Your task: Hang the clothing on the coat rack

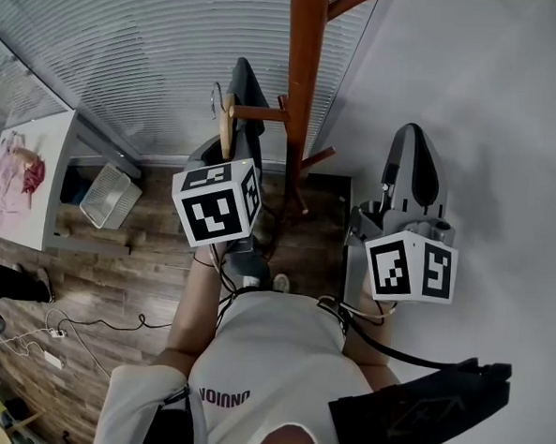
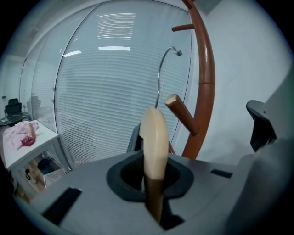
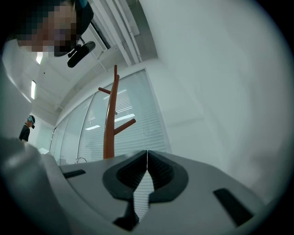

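Observation:
My left gripper point(image 1: 241, 85) is shut on a pale wooden hanger point(image 1: 226, 129), which stands upright between the jaws in the left gripper view point(image 2: 154, 137). The hanger's metal hook point(image 2: 164, 69) curves up close to the brown coat rack point(image 2: 205, 78), beside one of its pegs point(image 2: 181, 114). No garment hangs on the hanger. The pink clothing point(image 1: 13, 177) lies on a white table point(image 1: 57, 156) far to the left, also seen as clothing point(image 2: 20, 135) in the left gripper view. My right gripper point(image 1: 413, 135) is raised to the right of the rack pole point(image 1: 306, 77), jaws shut and empty point(image 3: 147, 153).
A white wall is at the right and glass panels with blinds are behind the rack. A white wire basket point(image 1: 111, 195) sits under the table. Cables point(image 1: 65, 330) trail over the wooden floor. A person point(image 3: 27, 127) stands far off.

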The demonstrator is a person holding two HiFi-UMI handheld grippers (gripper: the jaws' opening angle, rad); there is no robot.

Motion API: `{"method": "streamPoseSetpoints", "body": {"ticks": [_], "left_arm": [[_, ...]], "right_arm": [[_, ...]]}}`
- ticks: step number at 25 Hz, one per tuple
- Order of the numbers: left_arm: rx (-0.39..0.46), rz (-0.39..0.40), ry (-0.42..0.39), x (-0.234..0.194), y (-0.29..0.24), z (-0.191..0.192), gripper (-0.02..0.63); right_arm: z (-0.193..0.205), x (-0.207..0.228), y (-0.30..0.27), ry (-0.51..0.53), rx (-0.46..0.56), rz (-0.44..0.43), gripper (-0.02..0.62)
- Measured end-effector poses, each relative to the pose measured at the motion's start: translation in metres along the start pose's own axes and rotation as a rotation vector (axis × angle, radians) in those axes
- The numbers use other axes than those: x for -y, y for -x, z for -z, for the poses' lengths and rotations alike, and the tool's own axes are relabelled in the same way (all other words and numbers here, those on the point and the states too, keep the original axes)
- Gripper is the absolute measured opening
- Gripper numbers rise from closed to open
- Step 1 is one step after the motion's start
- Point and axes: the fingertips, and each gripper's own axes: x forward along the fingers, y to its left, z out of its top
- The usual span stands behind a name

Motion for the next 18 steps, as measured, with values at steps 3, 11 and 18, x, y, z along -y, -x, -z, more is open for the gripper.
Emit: {"method": "streamPoseSetpoints", "body": {"ticks": [3,11,18], "left_arm": [[-0.004,0.007,-0.004,0.001,-0.002,0.002,0.035],[-0.008,0.042,0.002,0.007,-0.003,0.006,0.035],[-0.013,0.058,-0.005,0.011,-0.004,0.009,0.035]], "right_arm": [[0.001,0.0,0.0,-0.001,-0.001,-0.001,0.021],[0.0,0.0,0.0,-0.003,-0.002,-0.002,0.021],[0.003,0.0,-0.003,-0.014,-0.012,0.0,0.021]]}}
